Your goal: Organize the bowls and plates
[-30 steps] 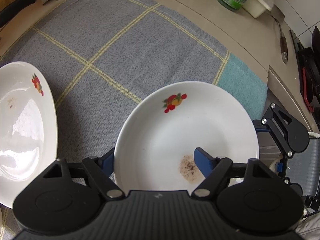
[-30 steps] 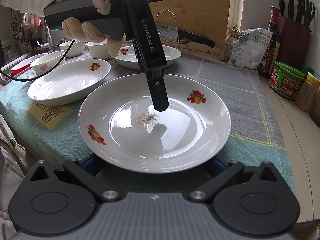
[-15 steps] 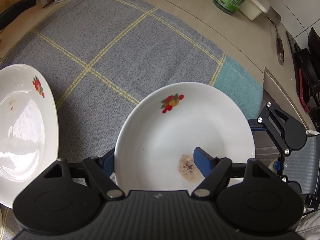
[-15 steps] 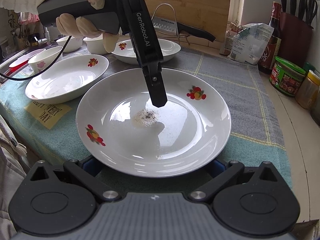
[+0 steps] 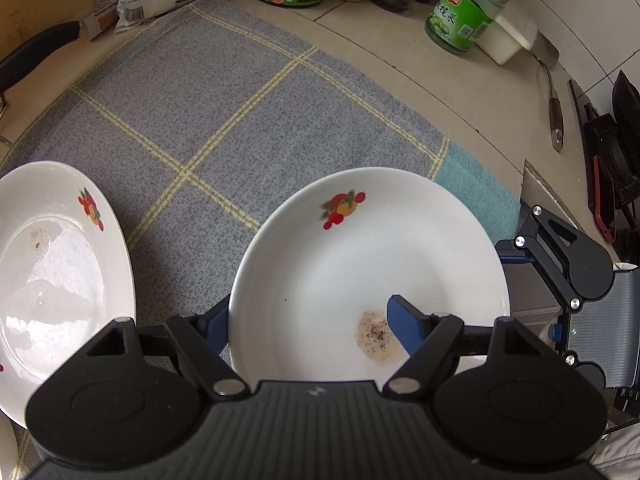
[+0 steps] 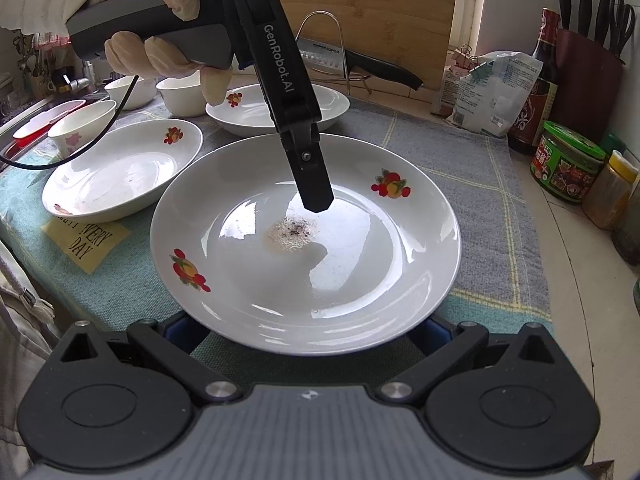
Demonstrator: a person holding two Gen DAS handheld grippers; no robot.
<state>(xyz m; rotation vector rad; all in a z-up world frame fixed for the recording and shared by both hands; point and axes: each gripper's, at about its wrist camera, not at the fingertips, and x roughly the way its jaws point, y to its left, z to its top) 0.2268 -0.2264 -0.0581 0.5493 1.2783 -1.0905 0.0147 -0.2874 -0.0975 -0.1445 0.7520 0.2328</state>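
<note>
**Tools on both sides of the speckled plate**

Tool in my left hand [image 5: 308, 318] clamps the plate's [image 6: 360, 280] rim, one finger [image 6: 310, 176] inside above the stain [image 6: 292, 232], one beneath. My right tool's [image 6: 306, 330] fingers stand apart under the near edge; whether they touch it, I cannot tell. Held by one rim, the plate could tip and slide toward the neighbouring plate [image 6: 120, 168] left of it. Being round, it has no long axis; it faces upward.
</note>
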